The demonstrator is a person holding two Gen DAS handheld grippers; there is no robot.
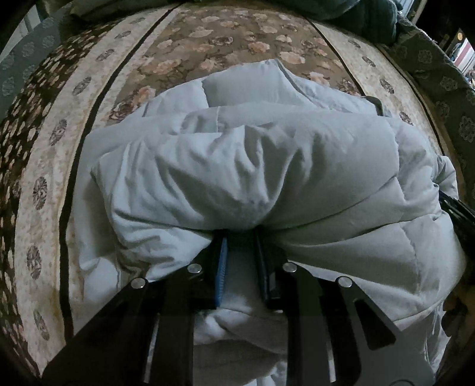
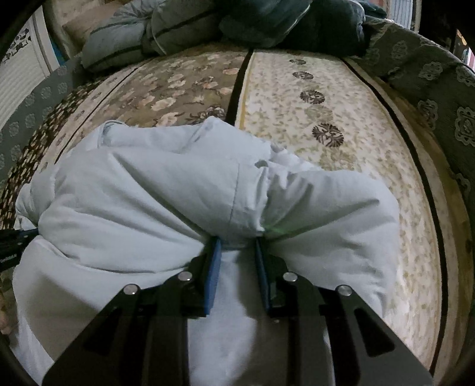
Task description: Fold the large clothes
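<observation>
Pale padded jacket (image 1: 267, 166), long axis crosswise

Puffy matt quilted jacket (image 1: 267, 166) – woven floral bedcover (image 1: 237, 38) – soft cloth

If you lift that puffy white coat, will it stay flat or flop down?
Probably flop: the coat bunches into soft folds where the left hand-held gripper pinches it. It looks puffy, so likely light for its size. The right hand-held gripper squashes it easily, so it's not stiff.

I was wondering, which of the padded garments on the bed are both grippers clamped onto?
The pale blue padded jacket, bunched nearest the cameras; left gripper and right gripper pinch it. The dark padded garments lie untouched at the far end.
</observation>
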